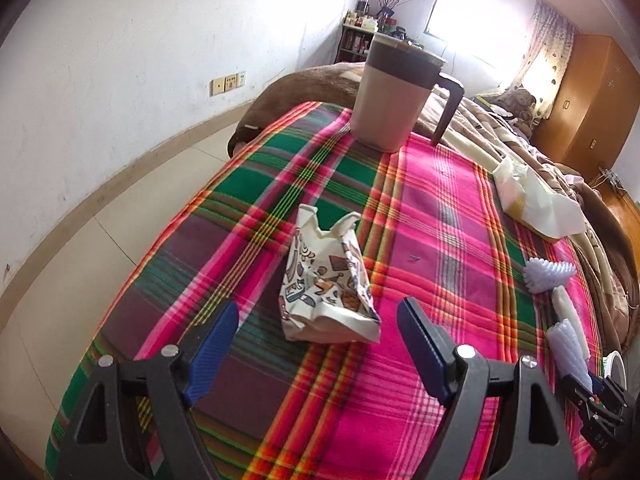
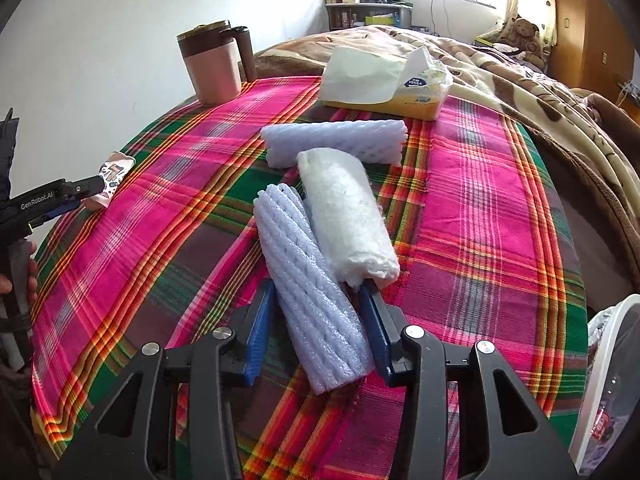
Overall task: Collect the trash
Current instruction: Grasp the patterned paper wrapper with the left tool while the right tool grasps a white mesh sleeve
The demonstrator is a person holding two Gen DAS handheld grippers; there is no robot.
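Observation:
A crumpled printed paper wrapper [image 1: 326,284] lies on the plaid cloth [image 1: 432,216]. My left gripper [image 1: 316,320] is open, its blue pads either side of the wrapper's near end, just short of it. My right gripper [image 2: 318,308] is shut on a pale blue foam net sleeve [image 2: 308,296] resting on the cloth [image 2: 480,220]. A white fluffy roll [image 2: 348,216] lies against the sleeve's right side. A second foam net [image 2: 336,142] lies crosswise behind them. The wrapper also shows in the right wrist view [image 2: 112,176] at the far left, with the left gripper [image 2: 72,196] by it.
A pink mug with a dark lid [image 1: 394,92] stands at the cloth's far end. A yellow tissue pack [image 2: 392,84] lies at the back right. A white bin rim [image 2: 600,392] shows at the lower right. A bed with brown blankets [image 2: 500,68] lies beyond.

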